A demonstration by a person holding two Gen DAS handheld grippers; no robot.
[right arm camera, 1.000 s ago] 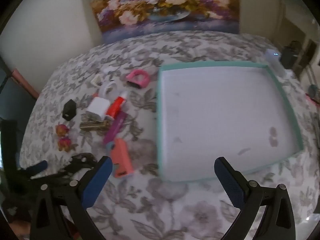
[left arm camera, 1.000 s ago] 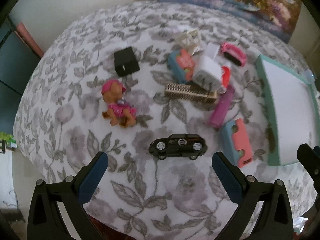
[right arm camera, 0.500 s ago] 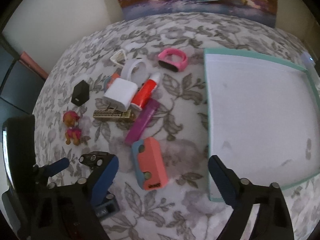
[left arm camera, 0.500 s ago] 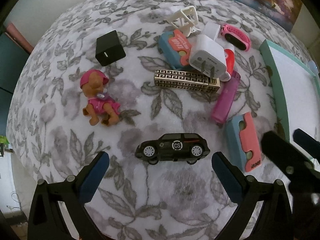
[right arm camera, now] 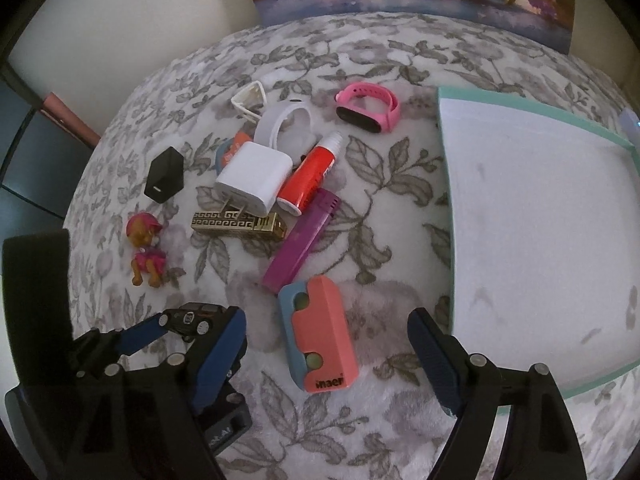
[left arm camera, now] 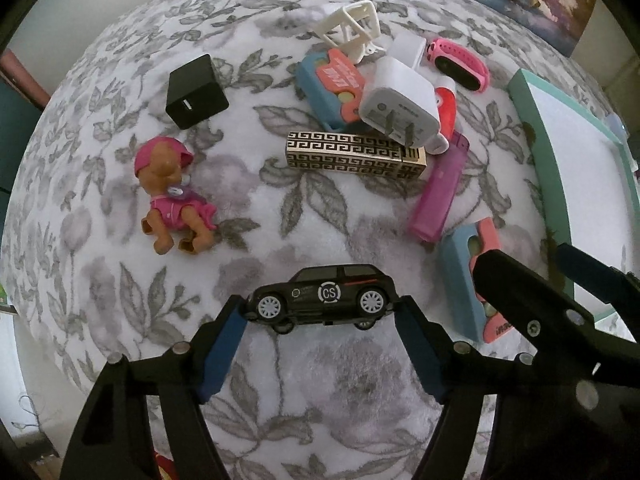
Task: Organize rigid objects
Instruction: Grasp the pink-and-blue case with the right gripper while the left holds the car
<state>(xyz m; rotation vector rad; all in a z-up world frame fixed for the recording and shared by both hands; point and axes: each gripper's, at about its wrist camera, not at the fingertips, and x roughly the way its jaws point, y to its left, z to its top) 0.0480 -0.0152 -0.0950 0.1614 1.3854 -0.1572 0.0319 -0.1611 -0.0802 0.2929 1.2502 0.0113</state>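
Both grippers had sunk toward the floral cloth (left arm camera: 320,400) since the earlier frames, and the left gripper (left arm camera: 322,312) had come down around the black toy car (left arm camera: 324,300). Its jaws were closing, blue fingertips (left arm camera: 230,328) at the car's nose and tail and apparently touching both ends. The right gripper (right arm camera: 326,344) stood half-wide, jaws closing, with the coral-and-blue case (right arm camera: 318,336) lying between its fingers, neither pad touching it. Just beyond that case lay a purple lighter (right arm camera: 302,242), then a red tube (right arm camera: 310,178), white charger (right arm camera: 254,178) and gold patterned box (right arm camera: 238,224). Outside the right finger sat the teal-rimmed tray (right arm camera: 446,184). Beyond the left gripper's left finger lay a pink puppy figure (left arm camera: 174,196).
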